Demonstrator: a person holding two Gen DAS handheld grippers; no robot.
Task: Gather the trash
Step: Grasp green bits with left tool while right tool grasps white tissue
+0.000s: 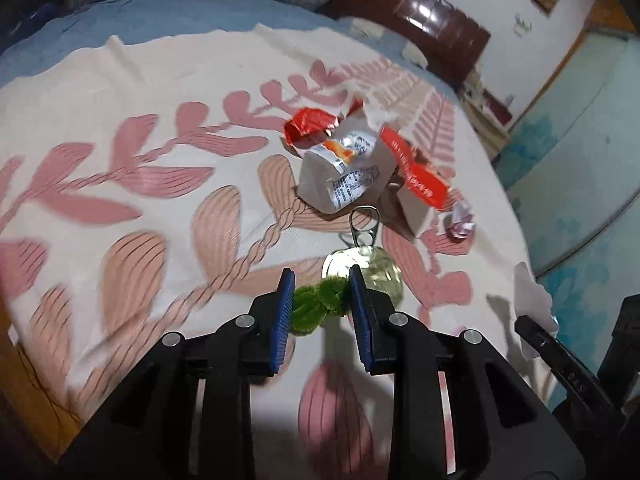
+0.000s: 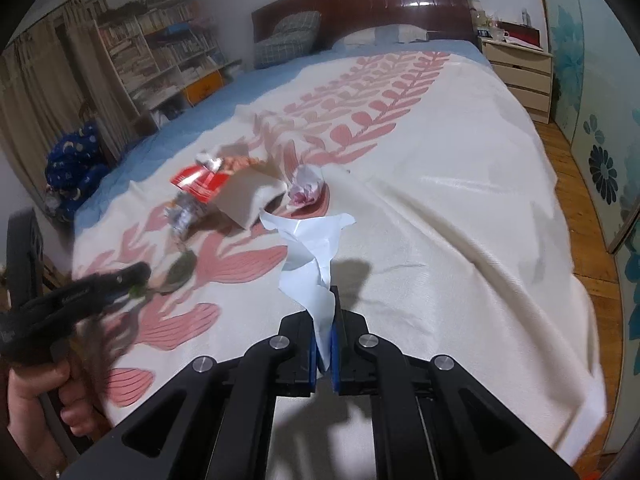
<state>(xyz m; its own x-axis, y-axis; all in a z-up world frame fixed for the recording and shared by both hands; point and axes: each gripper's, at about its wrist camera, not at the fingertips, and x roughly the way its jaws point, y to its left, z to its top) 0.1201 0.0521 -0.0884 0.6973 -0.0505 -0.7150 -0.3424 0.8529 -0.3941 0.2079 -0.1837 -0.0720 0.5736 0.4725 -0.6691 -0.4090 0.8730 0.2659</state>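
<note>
From my right wrist view the black left gripper [image 2: 132, 280] is smeared by motion, so I cannot read its jaws there. The printing on the torn grey-and-red cardboard box [image 1: 344, 176] is too small to make out. The picture's edge crops the hand [image 2: 36, 396].
</note>
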